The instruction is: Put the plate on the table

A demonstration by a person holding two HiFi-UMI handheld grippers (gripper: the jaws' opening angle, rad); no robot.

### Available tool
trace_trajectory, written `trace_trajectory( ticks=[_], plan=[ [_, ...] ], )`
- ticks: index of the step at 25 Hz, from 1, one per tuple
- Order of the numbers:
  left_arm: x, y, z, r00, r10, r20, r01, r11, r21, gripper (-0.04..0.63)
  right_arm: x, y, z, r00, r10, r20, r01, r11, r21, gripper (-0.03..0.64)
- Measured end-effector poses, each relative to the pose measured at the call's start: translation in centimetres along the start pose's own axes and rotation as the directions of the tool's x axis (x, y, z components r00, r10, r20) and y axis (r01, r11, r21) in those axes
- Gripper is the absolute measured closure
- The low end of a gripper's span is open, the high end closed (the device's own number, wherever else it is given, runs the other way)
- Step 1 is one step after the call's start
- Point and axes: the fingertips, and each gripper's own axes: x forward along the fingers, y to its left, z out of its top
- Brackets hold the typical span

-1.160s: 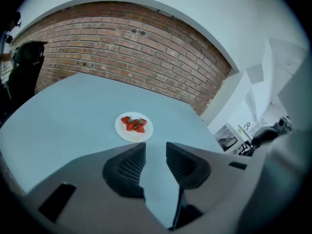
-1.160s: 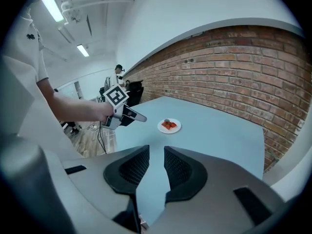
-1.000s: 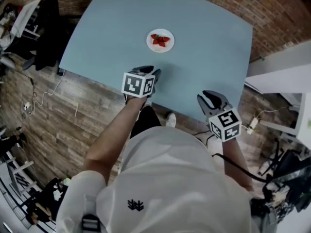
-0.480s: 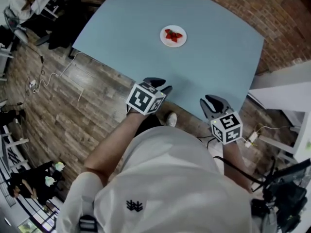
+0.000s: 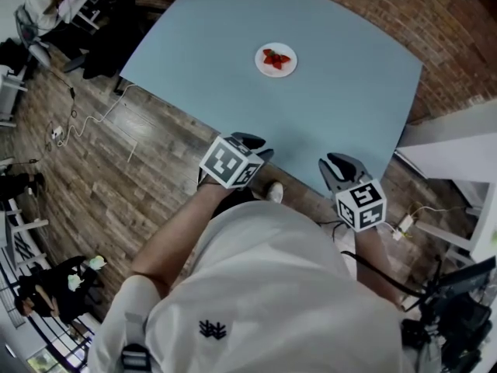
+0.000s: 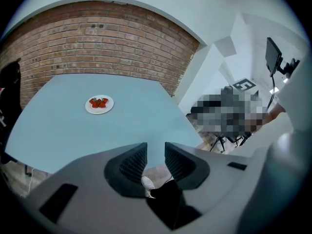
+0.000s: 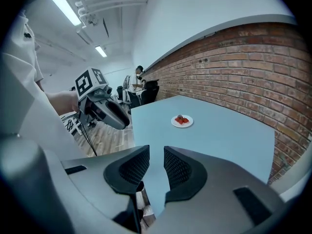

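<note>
A small white plate (image 5: pixel 276 60) with red strawberries rests on the light blue table (image 5: pixel 342 107), toward its far side. The same plate (image 6: pixel 99 104) lies well ahead in the left gripper view, and the plate (image 7: pixel 182 121) is also distant in the right gripper view. My left gripper (image 5: pixel 252 141) hovers off the table's near edge above the floor. Its jaws (image 6: pixel 156 152) are closing with nothing between them. My right gripper (image 5: pixel 342 164) is at the near edge to the right, and it (image 7: pixel 156 160) is open and empty.
A brick wall (image 6: pixel 97 43) runs behind the table. Wooden floor (image 5: pixel 116 177) with loose cables lies to the left, with chairs and dark bags at the far left. A white desk (image 5: pixel 458 130) stands to the right. The left gripper (image 7: pixel 109 112) shows in the right gripper view.
The left gripper has drawn back from the table edge, away from the plate. The head view has shifted a little. The plate has stayed put on the table.
</note>
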Motion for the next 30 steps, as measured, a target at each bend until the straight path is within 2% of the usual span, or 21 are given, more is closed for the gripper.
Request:
trace_trajectory(
  ticks=[10, 25, 30],
  plan=[
    [0.0, -1.3, 0.6, 0.999, 0.002, -0.032, 0.0, 0.998, 0.056, 0.48, -0.6, -0.5, -0.3, 1.0, -0.022, 0.018, 0.021, 1.0, 0.02, 0.52],
    [-2.0, -1.9, 0.2, 0.999, -0.037, 0.033, 0.037, 0.999, 0.014, 0.48, 1.6, 1.8, 0.4, 0.999, 0.03, -0.037, -0.032, 0.998, -0.053, 0.522],
    [-2.2, -2.1, 0.0, 0.998, -0.043, 0.045, 0.043, 0.999, 0.004, 0.48, 1.9, 2.3, 0.5, 0.998, 0.045, -0.044, -0.048, 0.996, -0.071, 0.546]
  ],
)
